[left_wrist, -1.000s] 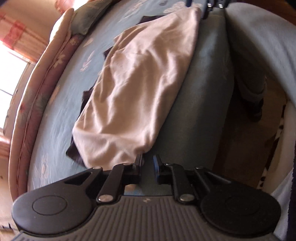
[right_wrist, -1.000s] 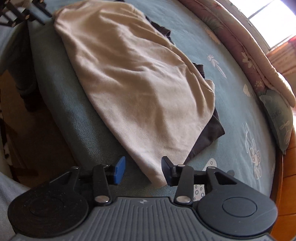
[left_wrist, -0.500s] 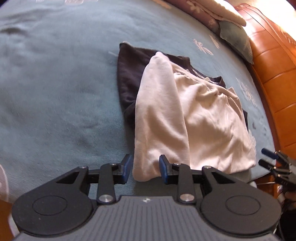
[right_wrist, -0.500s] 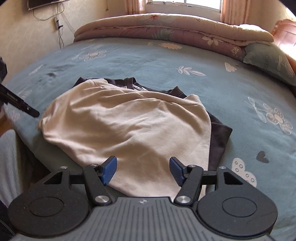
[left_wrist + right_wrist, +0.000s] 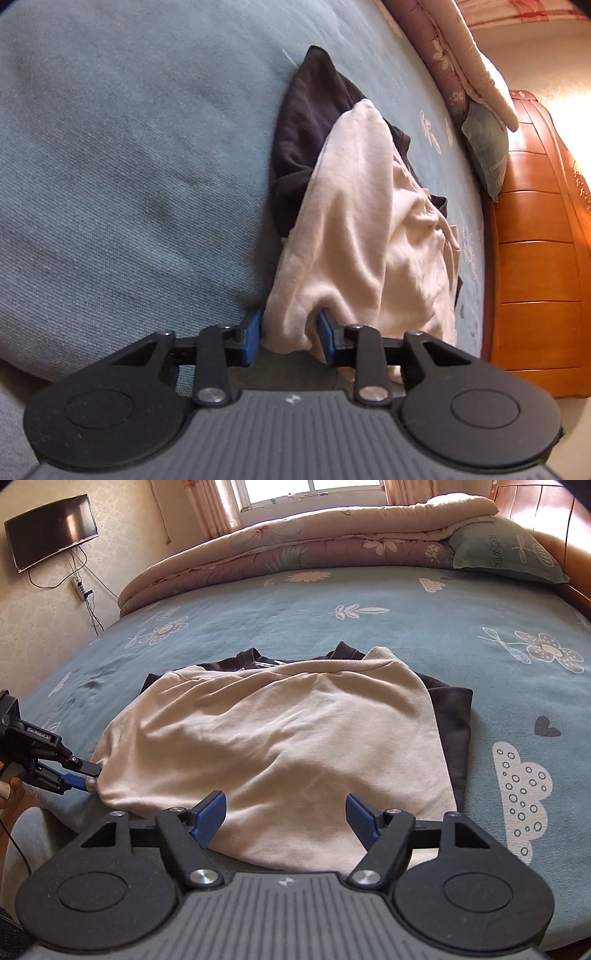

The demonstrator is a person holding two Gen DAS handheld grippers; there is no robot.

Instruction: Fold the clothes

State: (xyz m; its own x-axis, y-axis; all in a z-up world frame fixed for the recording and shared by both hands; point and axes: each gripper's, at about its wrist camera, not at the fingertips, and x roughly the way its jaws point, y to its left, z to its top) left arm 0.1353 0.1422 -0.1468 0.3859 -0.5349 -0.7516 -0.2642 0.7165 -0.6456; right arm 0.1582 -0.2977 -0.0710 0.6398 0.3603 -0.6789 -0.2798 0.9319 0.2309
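We hold our left gripper [image 5: 290, 334] low and tipped down. Its two blue pads [image 5: 252, 334] have just been closing, and now they pinch a fold of the cream top [image 5: 354, 229] between them. From the other side we see the same gripper [image 5: 90, 775] biting the corner of the cloth. Our right gripper [image 5: 286, 818] tips down too. Its jaws have just been opening and stand wide apart above the cloth, and its pads [image 5: 210, 812] press on nothing
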